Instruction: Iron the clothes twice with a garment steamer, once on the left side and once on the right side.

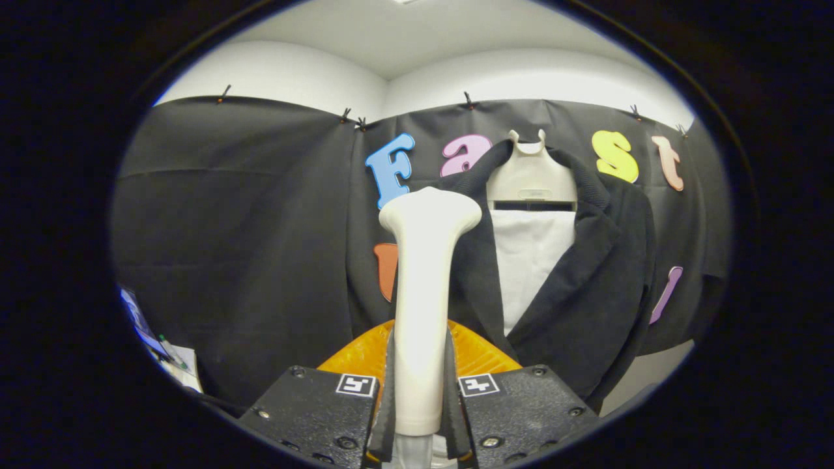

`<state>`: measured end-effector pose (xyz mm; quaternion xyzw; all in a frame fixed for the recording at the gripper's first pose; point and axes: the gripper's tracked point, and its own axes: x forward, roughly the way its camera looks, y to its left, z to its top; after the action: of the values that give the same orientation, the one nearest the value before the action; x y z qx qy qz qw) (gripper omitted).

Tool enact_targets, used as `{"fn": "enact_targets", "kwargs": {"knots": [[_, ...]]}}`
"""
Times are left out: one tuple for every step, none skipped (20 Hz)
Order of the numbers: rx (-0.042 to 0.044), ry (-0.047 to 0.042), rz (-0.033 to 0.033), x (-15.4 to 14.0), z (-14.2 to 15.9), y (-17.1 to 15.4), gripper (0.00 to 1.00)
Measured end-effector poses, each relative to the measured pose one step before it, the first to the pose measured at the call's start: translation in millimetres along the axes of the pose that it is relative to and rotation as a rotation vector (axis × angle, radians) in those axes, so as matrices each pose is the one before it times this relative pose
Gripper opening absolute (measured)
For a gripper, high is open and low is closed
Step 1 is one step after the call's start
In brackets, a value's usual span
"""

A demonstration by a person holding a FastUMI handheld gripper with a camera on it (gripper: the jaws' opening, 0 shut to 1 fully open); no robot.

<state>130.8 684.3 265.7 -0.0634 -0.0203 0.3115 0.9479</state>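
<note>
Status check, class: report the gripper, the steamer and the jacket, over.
Gripper shut on steamer handle, upright. Steamer head short of black jacket, which hangs on white hanger. Path looks clear.

Even overhead light, fisheye-bent edges

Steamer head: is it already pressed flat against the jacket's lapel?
No. The steamer, clamped between the gripper fingers, stands upright with its head short of the black jacket on the hanger.
</note>
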Motion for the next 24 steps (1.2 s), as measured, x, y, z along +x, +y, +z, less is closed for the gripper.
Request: {"fn": "enact_targets", "kwargs": {"knots": [[-0.00381, 0.00805, -0.00316, 3.68, -2.64, -1.14, 0.33], [0.00114, 0.01051, -0.00164, 4.3, -3.58, -1.4, 0.33], [0.00209, 0.01046, -0.00001, 2.3, -4.23, -1.78, 0.33], [0.00269, 0.00986, -0.00224, 2.76, -4.56, -2.98, 0.33], [0.00114, 0.01057, -0.00344, 2.22, -4.45, -3.2, 0.33], [0.00143, 0.00895, -0.00124, 0.78, -4.36, -2.2, 0.33], [0.00052, 0.00798, -0.00052, 0.24, -4.17, -1.34, 0.33], [-0.00177, 0.00673, -0.00119, -0.43, -3.79, -0.61, 0.33], [-0.00275, 0.00637, -0.00038, 0.32, -4.8, -1.22, 0.33], [-0.00271, 0.00912, 0.00075, -0.45, -4.95, -0.64, 0.33], [0.00092, 0.00927, 0.00143, -0.18, -4.88, -1.03, 0.33], [0.00118, 0.00955, 0.0012, -0.3, -5.36, -0.91, 0.33], [0.00102, 0.00798, -0.00006, -0.11, -4.32, -0.95, 0.33], [-0.0001, 0.00726, -0.00178, -0.42, -5.01, -1.01, 0.33], [0.00086, 0.00717, -0.00109, -0.29, -3.87, -1.1, 0.33], [0.00374, 0.00695, -0.00108, 0.01, -4.58, -0.73, 0.33], [0.00259, 0.00799, -0.00077, -0.26, -3.77, -1.2, 0.33], [0.00197, 0.00747, 0.00018, -0.31, -4.88, -1.08, 0.33], [0.00097, 0.00719, -0.00008, 0.05, -3.6, -0.89, 0.33], [-0.00031, 0.00868, -0.00006, 0.11, -4.96, -0.16, 0.33], [0.00138, 0.00928, 0.00015, -0.02, -4.84, -0.36, 0.33], [0.00043, 0.00891, 0.00117, -1.09, -5.96, -0.49, 0.33], [-0.00213, 0.00775, 0.00196, 0.43, -4.66, 0.05, 0.33], [-0.00206, 0.00801, 0.0015, -0.96, -4.57, 0.27, 0.33]]}}
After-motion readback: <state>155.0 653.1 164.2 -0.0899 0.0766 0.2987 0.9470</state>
